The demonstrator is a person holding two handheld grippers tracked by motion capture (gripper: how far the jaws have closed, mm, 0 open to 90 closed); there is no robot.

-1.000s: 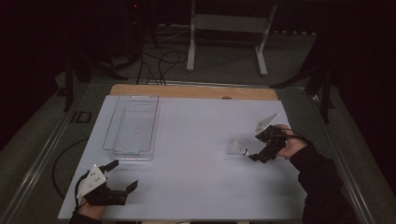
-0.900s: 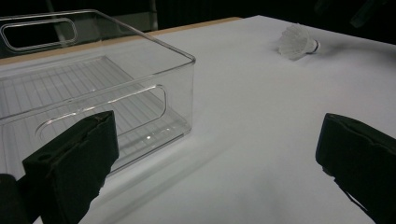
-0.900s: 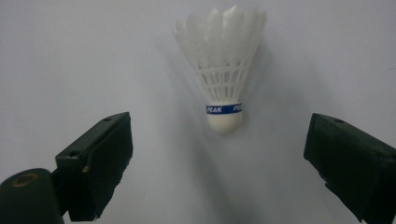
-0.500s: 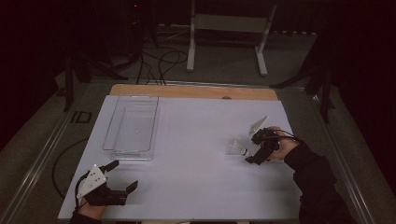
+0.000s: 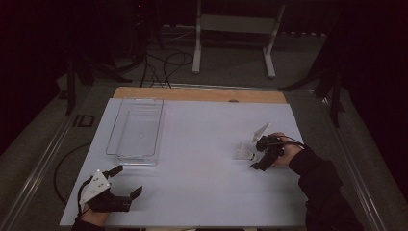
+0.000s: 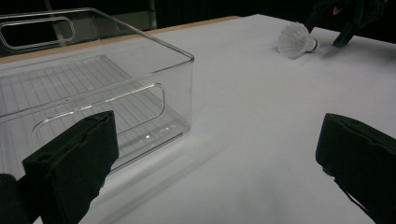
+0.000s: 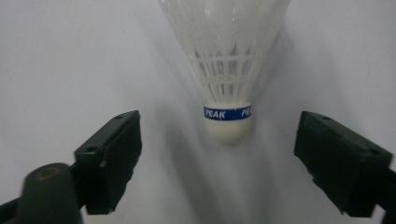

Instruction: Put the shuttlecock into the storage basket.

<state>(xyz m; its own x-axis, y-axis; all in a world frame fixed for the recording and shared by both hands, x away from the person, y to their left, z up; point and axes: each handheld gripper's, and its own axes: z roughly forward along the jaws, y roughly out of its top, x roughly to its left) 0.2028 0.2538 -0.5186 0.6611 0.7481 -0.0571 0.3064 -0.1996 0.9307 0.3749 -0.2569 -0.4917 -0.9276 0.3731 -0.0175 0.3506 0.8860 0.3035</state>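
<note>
Nearest the person, at the front left corner of the white table sheet (image 5: 202,168), the left gripper (image 5: 126,180) rests in the left hand just as it did a second ago, unmoved. Its two black jaws stand spread wide with nothing between them; in the left gripper view they frame bare sheet and the near corner of the bin.

Farther in on the right side, the right gripper (image 5: 257,161) has sunk toward the table since the earlier frames, and now sits low behind the white feathered shuttlecock with a blue band around its cork (image 7: 229,70). In the earlier high view it was held higher and a little farther from the person. Its jaws have just been closing a little, yet they remain well apart; the cork tip lies between them, with clear sheet showing on either side, so the pads touch nothing. The shuttlecock (image 5: 245,151) lies on its side on the sheet, cork toward the gripper and feather skirt pointing away, in the same spot as before.

Farther back on the left, the clear plastic rectangular bin with cut-out handles (image 5: 137,132) stands upright, well apart from the shuttlecock. Beyond it a strip of bare wooden tabletop (image 5: 192,94) runs along the far edge.
</note>
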